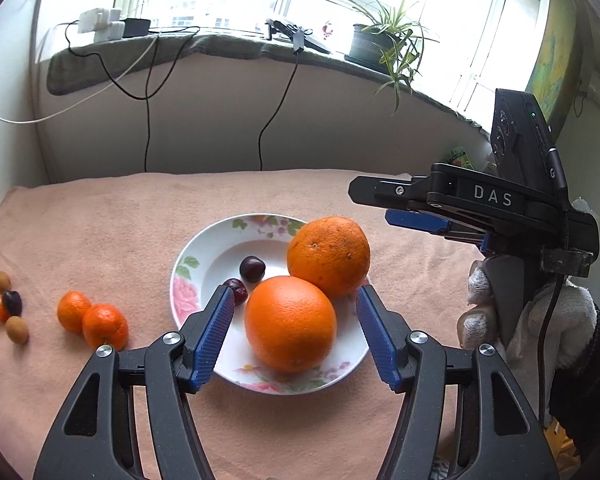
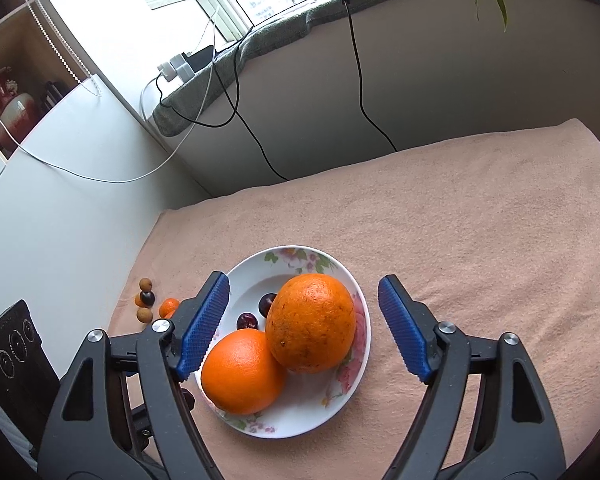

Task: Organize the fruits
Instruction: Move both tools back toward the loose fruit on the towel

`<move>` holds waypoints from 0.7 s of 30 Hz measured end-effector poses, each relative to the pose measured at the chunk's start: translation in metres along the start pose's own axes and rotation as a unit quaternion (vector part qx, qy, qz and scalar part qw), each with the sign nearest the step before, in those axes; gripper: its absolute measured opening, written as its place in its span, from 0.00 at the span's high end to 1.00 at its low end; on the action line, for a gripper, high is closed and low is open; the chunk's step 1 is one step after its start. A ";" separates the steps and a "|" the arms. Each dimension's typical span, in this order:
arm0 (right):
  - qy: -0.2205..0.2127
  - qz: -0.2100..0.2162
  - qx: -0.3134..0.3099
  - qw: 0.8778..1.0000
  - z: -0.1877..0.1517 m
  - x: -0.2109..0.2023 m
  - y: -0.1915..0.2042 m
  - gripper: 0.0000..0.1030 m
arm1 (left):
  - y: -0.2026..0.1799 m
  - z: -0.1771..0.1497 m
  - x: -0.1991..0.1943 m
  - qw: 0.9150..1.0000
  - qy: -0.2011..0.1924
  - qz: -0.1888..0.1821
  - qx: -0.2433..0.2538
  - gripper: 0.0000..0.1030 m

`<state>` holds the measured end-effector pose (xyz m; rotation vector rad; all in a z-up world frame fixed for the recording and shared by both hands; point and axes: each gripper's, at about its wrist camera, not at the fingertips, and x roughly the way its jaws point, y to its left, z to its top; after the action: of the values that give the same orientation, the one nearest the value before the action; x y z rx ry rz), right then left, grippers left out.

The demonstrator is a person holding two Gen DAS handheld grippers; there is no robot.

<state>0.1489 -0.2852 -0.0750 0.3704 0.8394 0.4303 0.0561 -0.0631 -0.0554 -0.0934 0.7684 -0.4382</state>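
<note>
Hovering over the floral plate (image 1: pixel 188 268), the left gripper (image 1: pixel 295 296) has its fingers spread around the near orange (image 1: pixel 290 324), gripping nothing. The right gripper (image 2: pixel 304 322) is likewise spread and empty above the far orange (image 2: pixel 311 322). Risk: a finger nudging either orange could roll it off the rim. Two tangerines (image 1: pixel 92 320) lie at 9 o'clock; open surface (image 2: pixel 480 220) at 3 o'clock.

Peach cloth-covered table (image 1: pixel 100 232) carries floral plate (image 1: pixel 188 280), mandarins (image 1: pixel 92 320)

Second cherry (image 1: pixel 239 290) half hidden
</note>
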 end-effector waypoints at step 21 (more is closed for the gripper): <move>-0.022 0.027 -0.115 0.993 -0.050 -0.008 0.081 0.22 | 0.079 -0.051 -0.046 0.991 -0.018 0.106 -0.074 0.39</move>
<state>0.0879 -0.2128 -0.0618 0.1882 0.7294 0.5619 0.0198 0.0314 -0.0809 -0.1566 0.7666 -0.1760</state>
